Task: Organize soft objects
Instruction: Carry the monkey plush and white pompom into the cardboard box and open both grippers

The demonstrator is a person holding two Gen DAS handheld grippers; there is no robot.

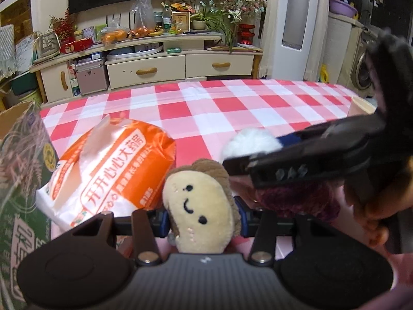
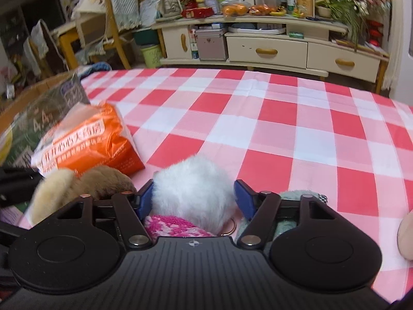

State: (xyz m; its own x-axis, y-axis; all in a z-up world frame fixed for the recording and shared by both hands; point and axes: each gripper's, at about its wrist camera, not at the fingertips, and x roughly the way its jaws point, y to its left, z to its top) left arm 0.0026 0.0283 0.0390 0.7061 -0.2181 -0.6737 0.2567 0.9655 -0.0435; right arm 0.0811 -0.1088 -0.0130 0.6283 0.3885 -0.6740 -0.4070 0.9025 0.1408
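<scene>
The left claw (image 1: 204, 217) is gripping a small plush toy (image 1: 204, 206), tan with a stitched smiling face and a brown edge; its blue pads (image 1: 163, 219) are pressing on the toy's two sides. The toy is sitting just above the red and white checked table (image 1: 232, 103), close to the camera. To its left an orange and white plastic pack (image 1: 111, 170) with printed characters is lying on the table, touching or nearly touching the toy. Farther left a green printed cardboard box (image 1: 23, 180) is standing at the table's edge.

The right claw (image 2: 193, 197) is reaching in from the right side of the left view, where it is showing as a dark blurred bar above a dark red knitted item (image 1: 296, 196). In its own view a white fluffy pompom (image 2: 193, 191) is sitting between its blue pads (image 2: 145, 199). The left pad is lying against the fur, while the right pad is standing slightly apart from it, so the claw is not yet clamped on it. Beneath the pompom a pink and white knitted piece (image 2: 173, 224) is showing, and a thin metal ring (image 2: 231, 228) is peeking out beside it. A grey-green fuzzy item (image 2: 291, 199) is lying to the right, partly hidden behind the claw's arm. To the left, the tan and brown toy (image 2: 77, 188) is appearing blurred, with the orange pack (image 2: 87, 142) behind it.

A cream cabinet (image 1: 155, 64) with drawers is standing beyond the table.
</scene>
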